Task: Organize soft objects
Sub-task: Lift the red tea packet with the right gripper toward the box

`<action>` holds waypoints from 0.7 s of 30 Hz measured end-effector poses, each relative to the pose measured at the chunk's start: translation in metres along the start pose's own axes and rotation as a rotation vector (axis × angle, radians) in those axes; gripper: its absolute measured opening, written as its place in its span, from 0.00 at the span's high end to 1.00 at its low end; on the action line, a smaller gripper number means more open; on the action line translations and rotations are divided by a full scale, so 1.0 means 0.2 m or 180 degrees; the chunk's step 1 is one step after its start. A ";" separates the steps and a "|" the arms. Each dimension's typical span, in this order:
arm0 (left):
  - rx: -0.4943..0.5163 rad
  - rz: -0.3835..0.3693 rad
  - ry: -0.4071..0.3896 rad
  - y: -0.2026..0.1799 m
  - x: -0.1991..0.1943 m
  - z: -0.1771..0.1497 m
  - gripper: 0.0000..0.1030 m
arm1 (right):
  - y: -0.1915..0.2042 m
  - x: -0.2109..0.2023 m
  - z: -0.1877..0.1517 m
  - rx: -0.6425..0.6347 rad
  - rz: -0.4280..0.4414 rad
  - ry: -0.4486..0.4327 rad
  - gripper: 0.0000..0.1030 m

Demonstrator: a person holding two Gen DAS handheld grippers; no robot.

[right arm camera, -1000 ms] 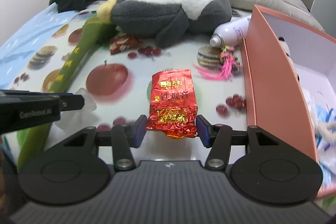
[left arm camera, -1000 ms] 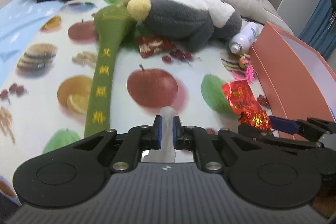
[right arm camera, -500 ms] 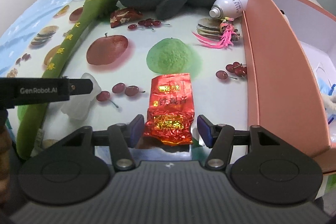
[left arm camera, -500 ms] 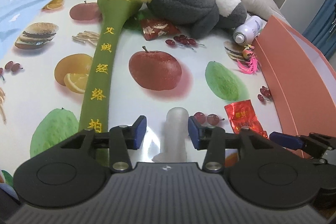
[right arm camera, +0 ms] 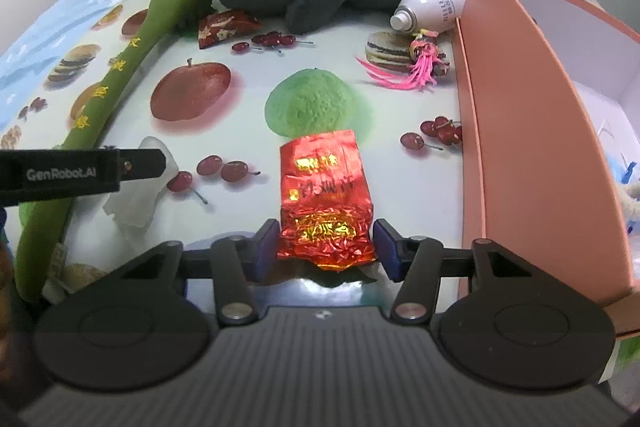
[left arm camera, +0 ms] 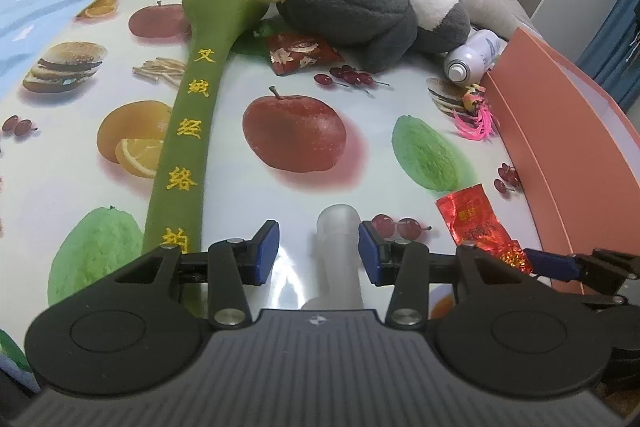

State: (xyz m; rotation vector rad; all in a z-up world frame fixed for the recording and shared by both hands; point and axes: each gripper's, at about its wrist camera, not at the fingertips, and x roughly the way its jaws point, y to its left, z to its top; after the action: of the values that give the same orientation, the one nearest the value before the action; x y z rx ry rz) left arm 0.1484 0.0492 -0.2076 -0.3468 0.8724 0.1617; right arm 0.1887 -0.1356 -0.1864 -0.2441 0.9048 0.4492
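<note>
Red foil packet [right arm camera: 326, 195] lies between open right fingers [right arm camera: 267, 247]; left fingers [left arm camera: 266, 251] open.

— How's the light?
— Bright, even, soft shadows. Glare streaks the glossy tablecloth [left arm camera: 288, 267] nearby and flares on the red foil packet [right arm camera: 326, 203].
— Sharpness?
— Center crisp; fisheye bends the edges, far corners slightly soft.
</note>
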 end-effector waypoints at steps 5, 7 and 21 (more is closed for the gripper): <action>0.0076 -0.0033 -0.0053 -0.03 0.01 -0.01 0.67 | -0.01 -0.03 0.00 -0.0002 0.0026 -0.0032 0.47; 0.0112 -0.0010 -0.0068 -0.05 0.00 -0.01 0.78 | -0.01 -0.05 0.00 0.0005 0.0031 -0.0048 0.47; 0.0164 0.0009 -0.0119 -0.14 -0.13 0.05 0.81 | -0.06 -0.23 0.09 0.0131 0.0135 -0.0297 0.47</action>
State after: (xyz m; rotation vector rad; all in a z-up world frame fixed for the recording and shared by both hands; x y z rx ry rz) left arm 0.1469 0.0277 -0.1745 -0.2936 0.8386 0.1476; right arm 0.1823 -0.1511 -0.1391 -0.1654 0.8282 0.4770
